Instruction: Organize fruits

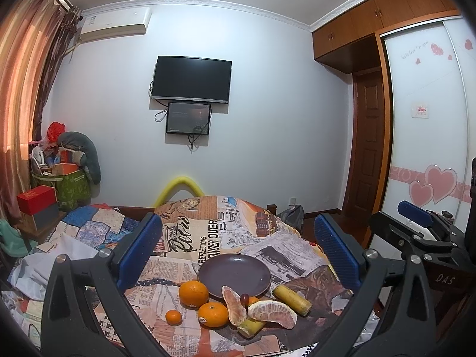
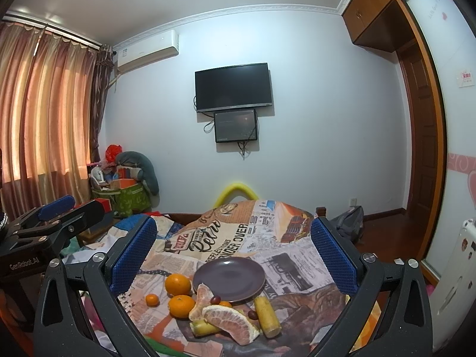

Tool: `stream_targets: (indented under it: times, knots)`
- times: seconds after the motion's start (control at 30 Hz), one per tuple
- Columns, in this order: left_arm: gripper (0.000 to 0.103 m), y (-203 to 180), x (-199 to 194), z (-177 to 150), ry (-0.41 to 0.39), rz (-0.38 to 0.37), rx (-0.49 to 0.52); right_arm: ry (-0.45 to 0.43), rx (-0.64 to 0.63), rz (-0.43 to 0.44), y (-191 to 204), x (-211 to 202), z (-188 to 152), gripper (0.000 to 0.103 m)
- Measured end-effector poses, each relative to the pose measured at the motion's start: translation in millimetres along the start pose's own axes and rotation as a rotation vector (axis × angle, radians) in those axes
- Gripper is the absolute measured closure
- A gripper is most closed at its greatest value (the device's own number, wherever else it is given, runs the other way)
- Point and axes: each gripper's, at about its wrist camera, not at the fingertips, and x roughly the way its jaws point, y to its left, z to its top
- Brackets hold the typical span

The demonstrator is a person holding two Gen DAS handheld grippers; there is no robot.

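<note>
Left gripper [image 1: 238,250]: jaws wide, holding nothing, above bed.
Right gripper [image 2: 233,255]: jaws wide, holding nothing.
Pomelo segments [image 2: 230,319]: nearest, touching cane sticks [image 2: 267,316].
Oranges [image 2: 178,284]: left of segments.
Plate [image 2: 229,278]: behind fruit, on newsprint bedspread [image 2: 226,238].

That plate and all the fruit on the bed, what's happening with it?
Someone holds a two-finger gripper in each hand, tidying fruit. The left gripper and right gripper both hover open, holding nothing. The purple plate sits bare on the newspaper-print cloth. Oranges, peeled pomelo segments and yellow cane-like sticks lie in front of it, none moved onto it yet.
</note>
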Motion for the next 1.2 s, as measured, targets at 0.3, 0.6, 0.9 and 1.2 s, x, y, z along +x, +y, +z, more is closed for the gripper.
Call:
stream_targets:
  times: [0.3, 0.6, 0.9, 1.2]
  knots:
    - [0.000, -1.8, 0.0, -2.9, 0.000, -0.002, 0.013, 0.001, 0.000, 0.001, 0.8, -0.5, 0.1, 0.000]
    - [0.000, -2.5, 0.5, -2.9, -0.004, -0.001, 0.012, 0.000, 0.001, 0.001, 0.8, -0.8, 0.5, 0.000]
    - [0.000, -2.2, 0.5, -2.4, -0.006, 0.001, 0.013, -0.002, 0.002, 0.003, 1.7, -0.9, 1.7, 0.000]
    - [0.000, -1.2, 0.6, -3.2, -0.001, -0.002, 0.015, -0.003, 0.000, 0.000, 2.2, -1.4, 3.5, 0.000]
